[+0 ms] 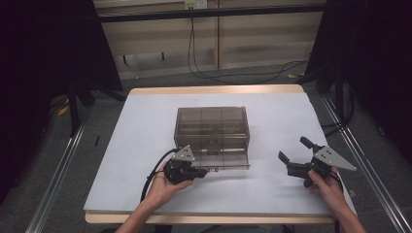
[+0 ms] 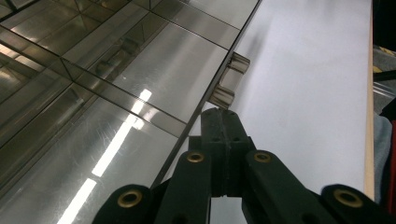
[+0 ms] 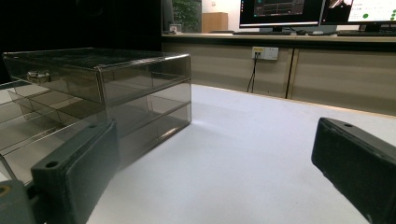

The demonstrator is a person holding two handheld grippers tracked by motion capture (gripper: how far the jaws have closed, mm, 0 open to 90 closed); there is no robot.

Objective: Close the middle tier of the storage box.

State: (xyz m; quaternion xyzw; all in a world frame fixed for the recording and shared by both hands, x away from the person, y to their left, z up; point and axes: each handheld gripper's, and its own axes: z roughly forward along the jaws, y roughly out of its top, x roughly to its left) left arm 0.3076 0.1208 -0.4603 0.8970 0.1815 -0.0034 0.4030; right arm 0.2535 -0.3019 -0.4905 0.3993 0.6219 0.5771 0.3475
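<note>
1 smoky drawer box [image 1: 212, 130], 1 drawer [image 1: 221, 158] pulled out, 2 grippers.

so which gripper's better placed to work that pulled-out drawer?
Left. The left gripper sits shut right at the drawer handle; the right gripper is open, off to the side on the table.

Smoky brown clear drawer box [image 1: 212, 131]; white table [image 1: 145, 121]; black grippers.

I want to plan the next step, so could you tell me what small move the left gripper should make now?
Probably open the left gripper slightly and ease it forward onto the handle: it is shut just short of the handle of the pulled-out drawer, holding nothing.
</note>
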